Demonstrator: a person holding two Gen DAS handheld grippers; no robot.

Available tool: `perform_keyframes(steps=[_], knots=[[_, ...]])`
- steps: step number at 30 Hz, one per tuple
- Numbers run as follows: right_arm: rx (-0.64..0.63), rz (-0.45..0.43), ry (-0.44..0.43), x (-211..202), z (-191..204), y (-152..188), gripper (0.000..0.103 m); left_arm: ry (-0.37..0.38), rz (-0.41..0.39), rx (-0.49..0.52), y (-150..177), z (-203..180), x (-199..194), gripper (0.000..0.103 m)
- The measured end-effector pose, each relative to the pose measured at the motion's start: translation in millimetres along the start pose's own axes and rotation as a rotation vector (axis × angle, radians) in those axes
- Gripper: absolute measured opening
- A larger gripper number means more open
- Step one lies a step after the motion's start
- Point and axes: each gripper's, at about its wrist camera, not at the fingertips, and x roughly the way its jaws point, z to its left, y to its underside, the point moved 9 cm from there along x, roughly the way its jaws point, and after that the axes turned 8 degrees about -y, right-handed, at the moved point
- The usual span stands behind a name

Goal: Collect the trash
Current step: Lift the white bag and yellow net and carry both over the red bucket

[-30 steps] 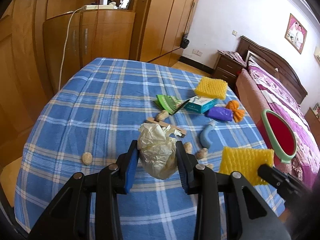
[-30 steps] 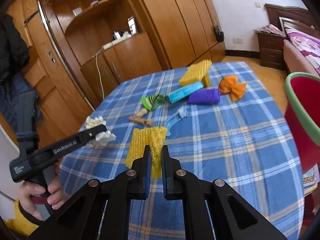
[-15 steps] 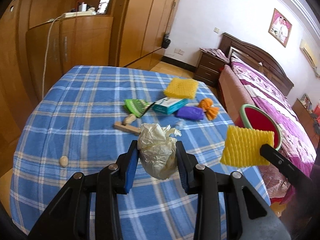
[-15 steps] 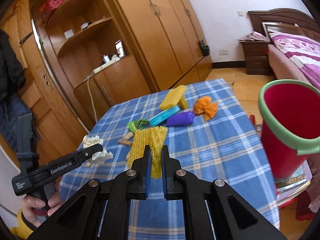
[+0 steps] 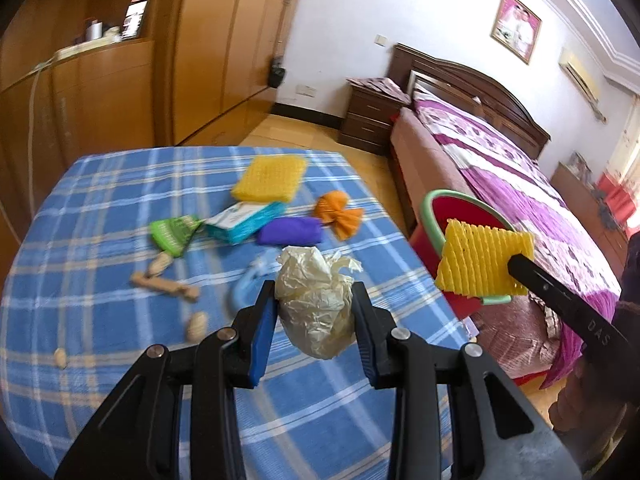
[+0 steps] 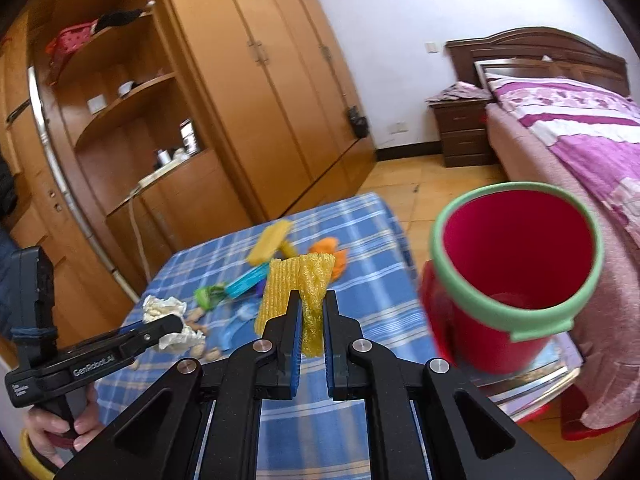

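Note:
My left gripper point(image 5: 315, 304) is shut on a crumpled cream paper ball point(image 5: 318, 300) and holds it above the blue plaid table point(image 5: 100, 208). My right gripper point(image 6: 311, 312) is shut on a yellow foam net point(image 6: 294, 292), lifted near the table's right edge; the net also shows in the left wrist view point(image 5: 482, 262). A red bin with a green rim point(image 6: 516, 268) stands beside the table, just right of the right gripper. On the table lie another yellow foam net point(image 5: 270, 178), an orange wrapper point(image 5: 340, 216), a purple packet point(image 5: 290, 231), a teal box point(image 5: 244, 220) and a green wrapper point(image 5: 174, 232).
Peanuts point(image 5: 160, 266), a wooden clip point(image 5: 166, 286) and a blue plastic piece point(image 5: 244, 288) lie mid-table. Wooden wardrobes point(image 6: 256, 92) stand behind the table. A bed with a purple cover point(image 5: 520, 184) lies to the right, behind the bin.
Both grippers have swung right toward the red bin, each keeping its load. The bin now sits much closer and more central in the right wrist view.

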Motion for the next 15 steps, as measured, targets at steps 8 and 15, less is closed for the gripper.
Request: perform_keyframes(steps=[8, 15], knots=[[0.053, -0.033, 0.091, -19.0, -62.1, -18.5, 0.009, 0.063, -0.001, 0.103, -18.3, -69.7, 20.0, 0.037], [0.111, -0.045, 0.170, -30.4, -120.1, -27.3, 0.009, 0.124, 0.012, 0.182, -27.7, -133.8, 44.3, 0.037]])
